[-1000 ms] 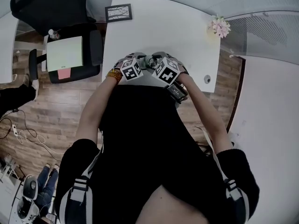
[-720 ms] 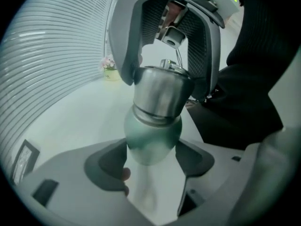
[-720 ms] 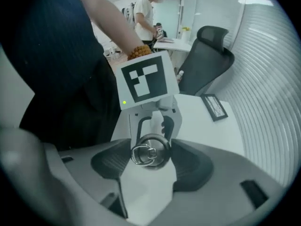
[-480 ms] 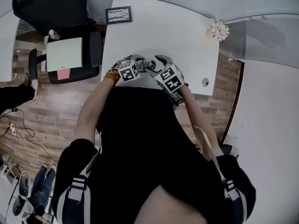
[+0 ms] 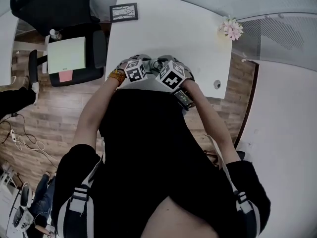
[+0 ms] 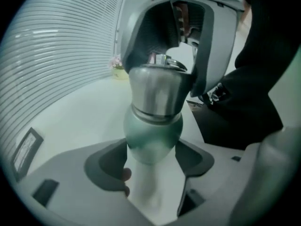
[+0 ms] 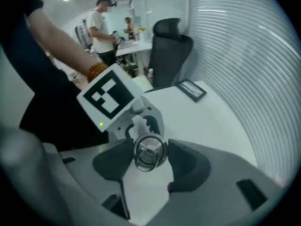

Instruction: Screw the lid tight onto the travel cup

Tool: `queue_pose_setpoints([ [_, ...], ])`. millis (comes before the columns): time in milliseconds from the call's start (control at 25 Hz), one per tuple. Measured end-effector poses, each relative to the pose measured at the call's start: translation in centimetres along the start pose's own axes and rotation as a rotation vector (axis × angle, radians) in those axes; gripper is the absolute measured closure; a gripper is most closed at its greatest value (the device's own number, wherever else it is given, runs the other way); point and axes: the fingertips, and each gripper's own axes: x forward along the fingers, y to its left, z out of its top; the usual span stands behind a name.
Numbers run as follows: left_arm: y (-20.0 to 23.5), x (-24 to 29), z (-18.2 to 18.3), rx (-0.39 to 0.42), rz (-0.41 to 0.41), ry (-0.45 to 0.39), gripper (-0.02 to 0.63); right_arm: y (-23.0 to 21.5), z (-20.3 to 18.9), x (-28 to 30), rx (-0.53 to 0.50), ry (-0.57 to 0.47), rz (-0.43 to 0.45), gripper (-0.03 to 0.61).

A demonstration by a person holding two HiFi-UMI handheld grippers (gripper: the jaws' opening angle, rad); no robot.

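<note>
In the head view, the left claw (image 5: 144,62) and right claw (image 5: 161,63) met over the near edge of the surface (image 5: 188,29), just in front of the person's body. The travel cup (image 5: 158,63) was barely visible between them. Bare surface lay open beyond, with a picture frame (image 5: 124,12) and flowers (image 5: 232,28) well apart at the far corners.

In the left claw view, the left claw was clamped on the cup's green lower body, both pads pressing it and holding it tilted above the surface. The lid (image 6: 157,84) already sat on the cup, with the right claw reaching round its top.

In the right claw view, the jaws had just been closing with the ringed lid top between them, and both pads appeared to touch its rim. The lid looked seated, so what was left was probably tightening. How tight it was could not be told. The hands had room to twist, though the edge was close.
</note>
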Motion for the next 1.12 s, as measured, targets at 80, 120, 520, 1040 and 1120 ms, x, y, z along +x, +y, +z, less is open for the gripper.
queue_pose_setpoints([
  [80, 0.0, 0.0, -0.2, 0.058, -0.069, 0.054, 0.287, 0.5, 0.1, 0.2, -0.189, 0.041, 0.079, 0.345],
  [120, -0.1, -0.1, -0.2, 0.091, -0.103, 0.081, 0.287, 0.8, 0.1, 0.2, -0.283, 0.055, 0.113, 0.347],
  [520, -0.5, -0.5, -0.5, 0.021, -0.036, -0.026, 0.288, 0.2, 1.4, -1.3, -0.003, -0.222, -0.008, 0.268],
  [1040, -0.5, 0.0, -1.0, 0.053, -0.129, 0.096, 0.284, 1.2, 0.5, 0.1, -0.161, -0.134, 0.11, 0.337],
  [1120, -0.5, 0.2, -1.0, 0.082, -0.203, 0.176, 0.275, 1.4, 0.7, 0.2, -0.263, -0.108, 0.166, 0.336],
])
